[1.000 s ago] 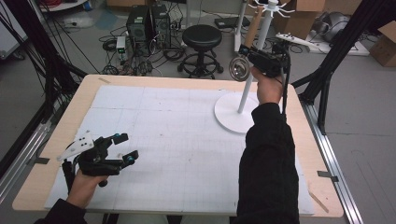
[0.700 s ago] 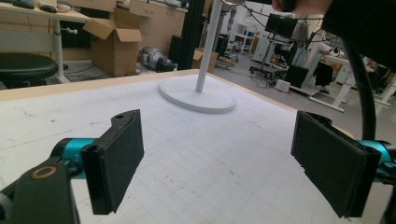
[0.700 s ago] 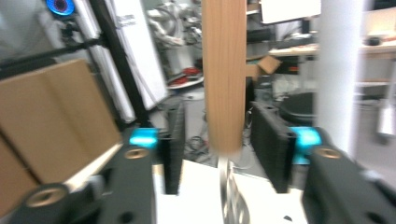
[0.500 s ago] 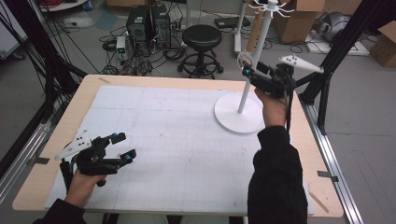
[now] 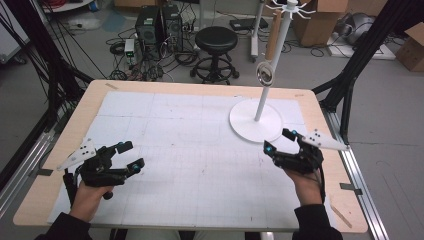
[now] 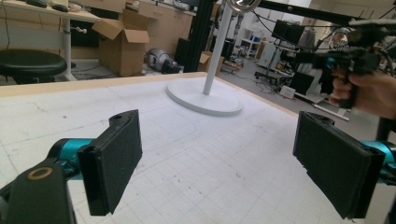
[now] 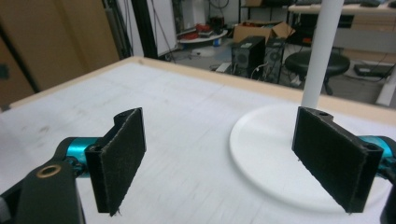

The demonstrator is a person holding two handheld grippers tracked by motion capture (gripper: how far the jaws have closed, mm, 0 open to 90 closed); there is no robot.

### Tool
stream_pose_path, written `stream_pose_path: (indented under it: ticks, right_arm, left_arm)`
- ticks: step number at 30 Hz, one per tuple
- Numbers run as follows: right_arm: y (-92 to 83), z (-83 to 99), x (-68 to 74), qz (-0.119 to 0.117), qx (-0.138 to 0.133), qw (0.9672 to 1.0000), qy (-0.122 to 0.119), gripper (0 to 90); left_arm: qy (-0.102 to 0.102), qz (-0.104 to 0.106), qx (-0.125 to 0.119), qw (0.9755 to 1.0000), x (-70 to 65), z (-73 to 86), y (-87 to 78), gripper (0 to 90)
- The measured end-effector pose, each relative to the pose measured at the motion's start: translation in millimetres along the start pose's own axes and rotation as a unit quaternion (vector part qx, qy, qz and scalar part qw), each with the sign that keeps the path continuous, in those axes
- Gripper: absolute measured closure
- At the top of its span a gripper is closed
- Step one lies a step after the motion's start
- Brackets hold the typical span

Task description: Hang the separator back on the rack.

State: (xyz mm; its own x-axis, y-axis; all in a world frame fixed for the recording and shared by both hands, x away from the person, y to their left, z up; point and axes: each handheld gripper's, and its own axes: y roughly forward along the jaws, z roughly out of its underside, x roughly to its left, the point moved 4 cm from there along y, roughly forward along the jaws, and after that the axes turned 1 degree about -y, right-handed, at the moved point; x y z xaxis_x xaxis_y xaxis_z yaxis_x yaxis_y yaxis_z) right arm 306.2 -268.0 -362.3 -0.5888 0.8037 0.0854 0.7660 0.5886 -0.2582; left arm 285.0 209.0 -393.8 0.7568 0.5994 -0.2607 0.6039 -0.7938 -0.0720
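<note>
A white stand (image 5: 260,112) rises from a round base near the far right corner of the tabletop (image 5: 200,150), its pole upright. A round silver item (image 5: 264,75), perhaps a small sieve or mirror, hangs partway up the pole, with nothing gripping it.

The right tool (image 5: 281,141) sits low over the tabletop near the right edge, just on the near side of the stand's base. Its jaws are spread wide with nothing between them, and they have just been opening. In the right gripper view the base (image 7: 280,154) lies directly ahead and the pole climbs out of the top of the picture, so the hanging item is above and beyond this tool.

The left tool (image 5: 129,156) rests near the near left corner, well apart from the stand, jaws also released and empty. The right hand (image 5: 305,185) is much the nearer one to the stand.

A second ago the right tool was raised at the pole, clenched around the silver item. Now the item hangs free and the right hand has dropped back toward the near edge. The left tool has kept its place.
</note>
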Motion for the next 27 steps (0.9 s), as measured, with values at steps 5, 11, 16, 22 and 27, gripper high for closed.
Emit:
stream_pose_path:
  ticks: [5,11,16,22,27]
  right_arm:
    - [-21.4,20.8,19.0,0.001,0.0,1.0,-0.008,16.3]
    - [-37.3,37.4,32.2,0.008,-0.01,0.9999,-0.011,16.3]
    - [-43.3,42.9,32.7,0.008,-0.007,0.9999,-0.004,16.2]
    - [-45.4,41.1,36.2,0.008,-0.012,0.9998,-0.013,16.2]
    - [-45.7,41.3,35.3,0.01,-0.011,0.9998,-0.012,16.2]
  left_arm:
    - [-0.002,0.0,-0.004,1.0,-0.4,-0.3,-1.1,16.1]
    - [-0.005,0.0,-0.013,0.9999,-0.8,0.7,-4.8,16.2]
    - [-0.004,-0.003,-0.015,0.9999,-1.5,1.3,-7.6,16.2]
    - [-0.005,-0.002,-0.017,0.9998,-3.1,2.2,-8.8,16.1]
    - [-0.003,-0.003,-0.015,0.9999,-2.5,3.0,-8.3,16.2]
